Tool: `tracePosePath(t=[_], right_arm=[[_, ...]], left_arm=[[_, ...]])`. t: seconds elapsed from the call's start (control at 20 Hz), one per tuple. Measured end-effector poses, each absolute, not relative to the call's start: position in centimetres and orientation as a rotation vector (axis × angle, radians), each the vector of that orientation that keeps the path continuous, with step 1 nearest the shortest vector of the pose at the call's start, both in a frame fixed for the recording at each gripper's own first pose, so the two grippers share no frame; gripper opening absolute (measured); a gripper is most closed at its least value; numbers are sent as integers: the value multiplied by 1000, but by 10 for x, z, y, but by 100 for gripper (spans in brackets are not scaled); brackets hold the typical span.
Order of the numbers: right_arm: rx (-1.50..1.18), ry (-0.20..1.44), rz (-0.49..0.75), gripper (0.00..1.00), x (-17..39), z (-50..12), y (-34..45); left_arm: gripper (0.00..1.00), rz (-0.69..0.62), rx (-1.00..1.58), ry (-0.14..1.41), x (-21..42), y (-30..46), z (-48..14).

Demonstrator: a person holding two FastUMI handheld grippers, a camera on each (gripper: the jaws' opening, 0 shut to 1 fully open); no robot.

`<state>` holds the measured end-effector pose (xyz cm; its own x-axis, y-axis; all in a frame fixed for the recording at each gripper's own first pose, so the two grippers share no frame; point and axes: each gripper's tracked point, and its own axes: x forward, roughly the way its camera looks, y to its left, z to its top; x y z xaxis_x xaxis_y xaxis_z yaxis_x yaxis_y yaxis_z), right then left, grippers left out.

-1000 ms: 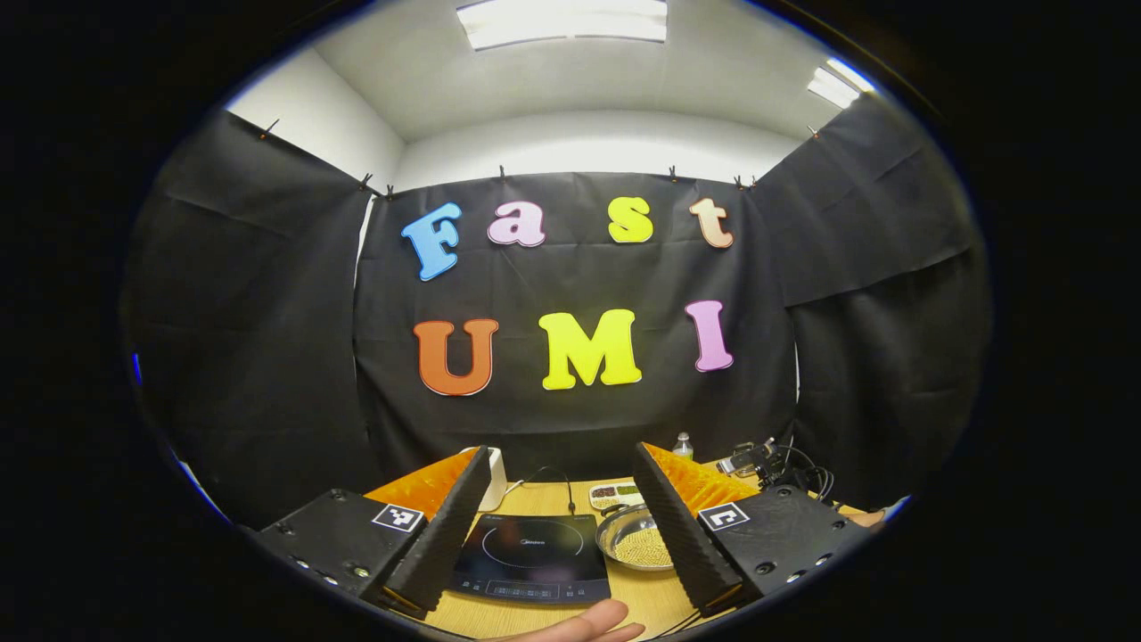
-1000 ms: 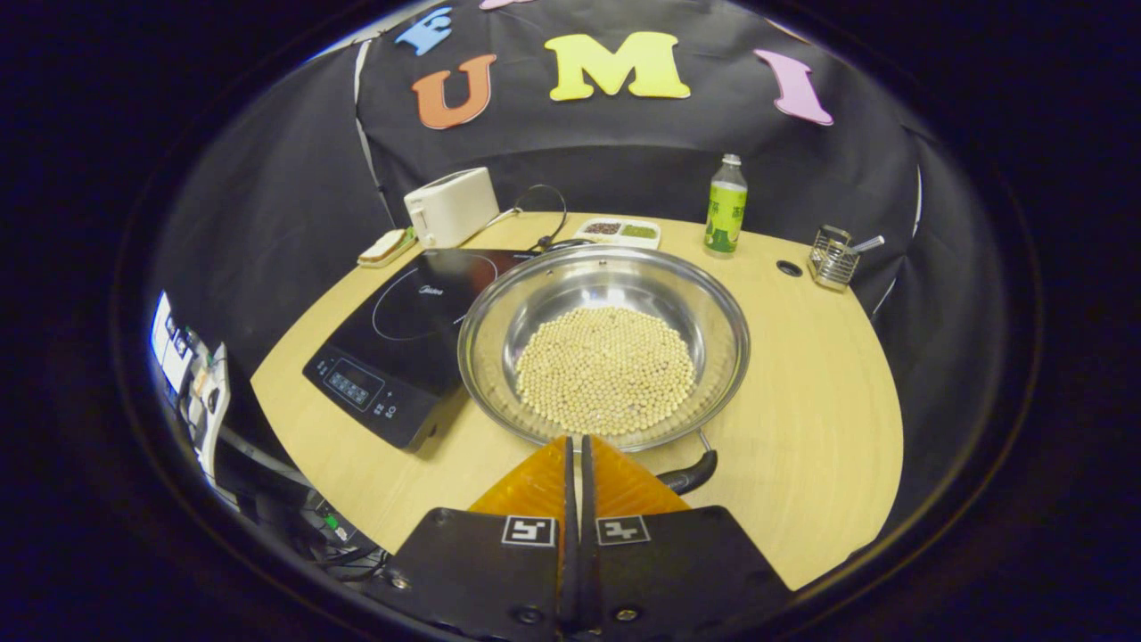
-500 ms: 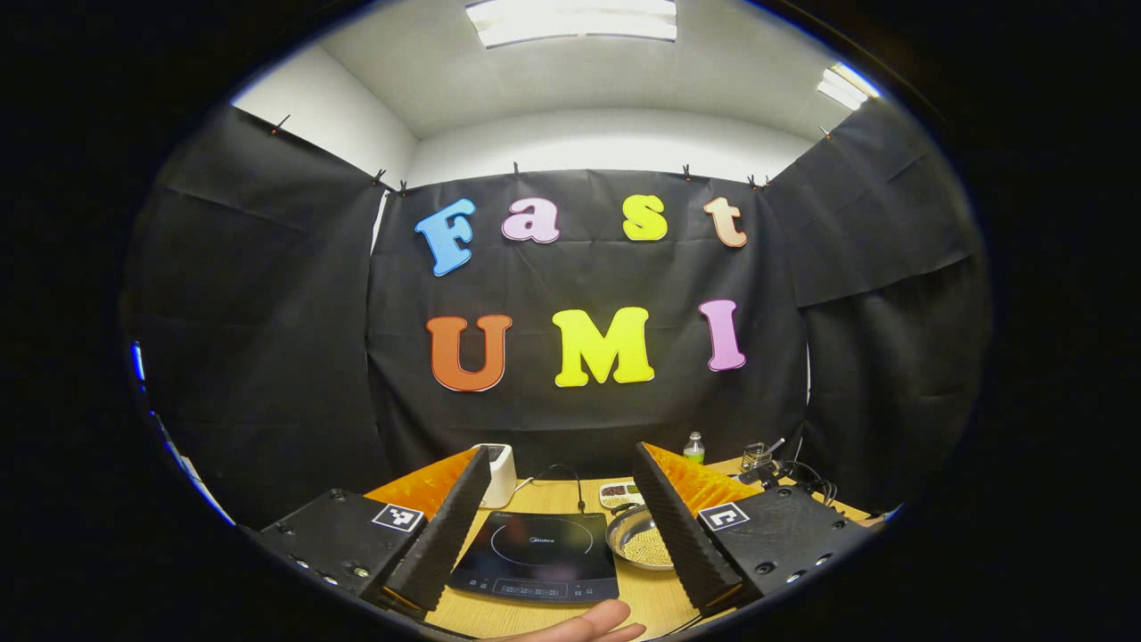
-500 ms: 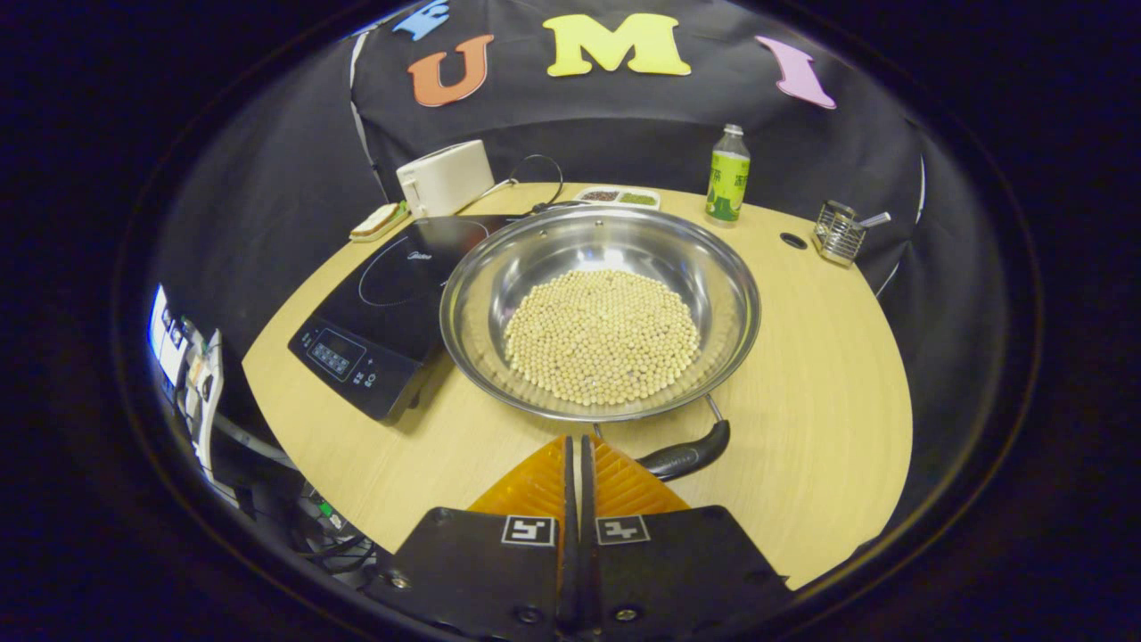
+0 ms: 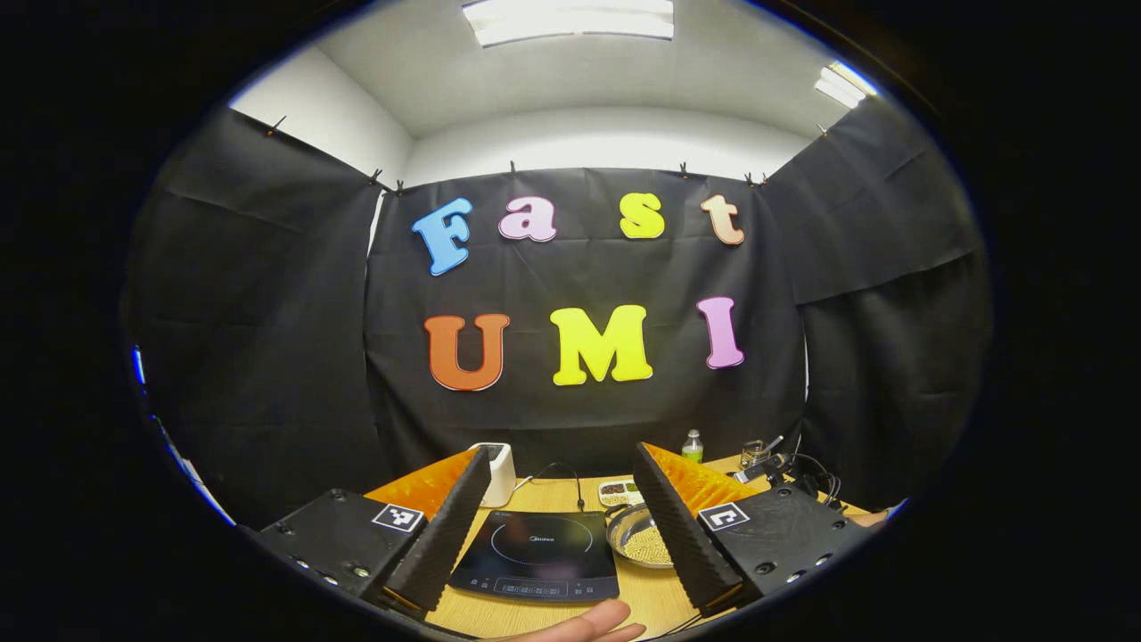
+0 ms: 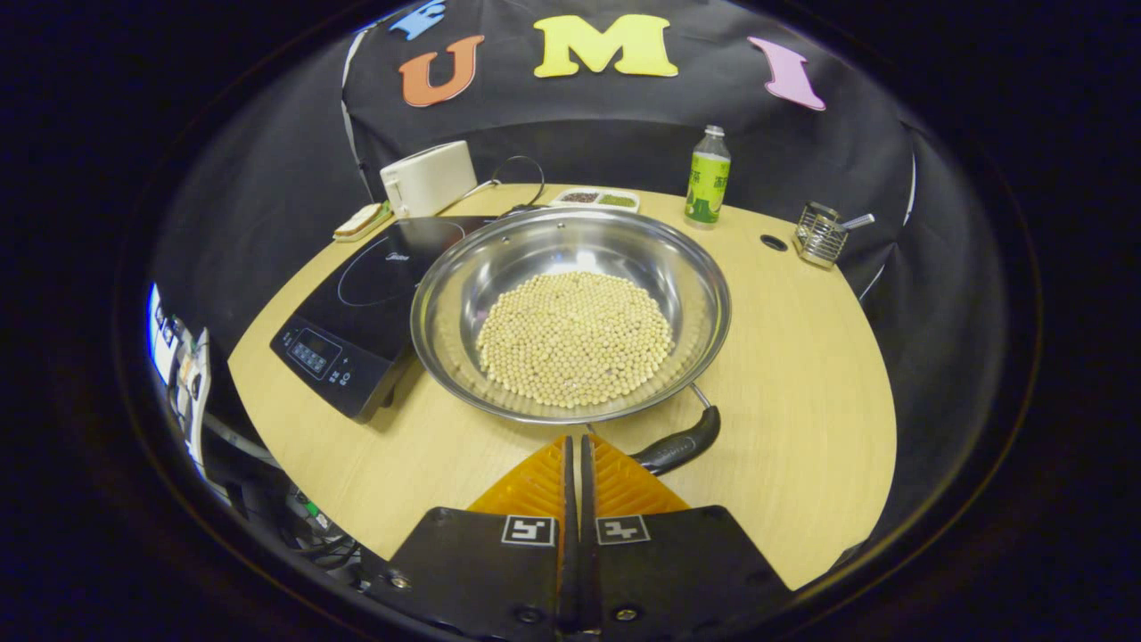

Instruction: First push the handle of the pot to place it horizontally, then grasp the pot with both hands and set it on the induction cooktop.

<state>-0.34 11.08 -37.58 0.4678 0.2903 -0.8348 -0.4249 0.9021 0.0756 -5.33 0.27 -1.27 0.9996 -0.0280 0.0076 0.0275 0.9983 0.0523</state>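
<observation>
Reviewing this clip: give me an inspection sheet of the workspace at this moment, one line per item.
Surface: wooden table, rounded edge.
Job's things: steel pot of pale beans on the table beside the induction cooktop, rim over its edge; black handle angled at the near side.
Clutter: toaster, green bottle, divided dish, wire holder.
Grippers: right gripper shut, beside the handle; left gripper open, raised.
Cables: cord behind the toaster.
Surroundings: black cloth walls, ceiling lights.

The pale wooden tabletop (image 6: 802,374) is occupied by a cooktop (image 6: 374,294), pot (image 6: 570,312), toaster (image 6: 430,176), bottle (image 6: 707,176) and wire holder (image 6: 818,235).
</observation>
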Motion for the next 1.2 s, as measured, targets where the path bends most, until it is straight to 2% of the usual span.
tracePosePath(t=[0.1, 0.15, 0.2, 0.25, 0.45, 0.6, 0.7, 0.75, 0.8, 1.0, 1.05, 1.15, 1.2], right_arm=[[-144, 982, 416, 0, 1, -376, 105], [-143, 982, 408, 4, 4, -376, 102], [-141, 983, 401, 0, 6, -376, 99], [-137, 985, 392, 4, 10, -376, 96], [-131, 982, 358, 1, 22, -377, 84], [-144, 984, 333, 4, 30, -379, 75], [-140, 986, 317, 4, 36, -379, 70], [-137, 987, 311, 0, 40, -380, 68], [-136, 987, 305, 4, 43, -379, 65], [-112, 977, 267, 1, 56, -379, 54], [-112, 974, 261, 4, 59, -379, 53], [-119, 970, 249, 0, 64, -380, 49], [-120, 969, 243, 4, 66, -381, 47]], left_arm=[[96, -28, 50, -11, -55, 3, -12], [96, -30, 49, -12, -55, 4, -11], [96, -30, 51, -12, -55, 4, -10], [96, -26, 50, -14, -55, 5, -8], [96, -25, 45, -28, -55, 6, -1], [96, -28, 51, -26, -57, 5, -4], [96, -30, 52, -23, -55, 4, -6], [96, -30, 53, -20, -55, 4, -6], [96, -28, 52, -19, -55, 5, -7], [96, -26, 52, -11, -53, 4, -10], [96, -27, 52, -9, -53, 4, -11], [96, -27, 48, -10, -53, 5, -9], [96, -31, 46, -10, -53, 4, -9]])
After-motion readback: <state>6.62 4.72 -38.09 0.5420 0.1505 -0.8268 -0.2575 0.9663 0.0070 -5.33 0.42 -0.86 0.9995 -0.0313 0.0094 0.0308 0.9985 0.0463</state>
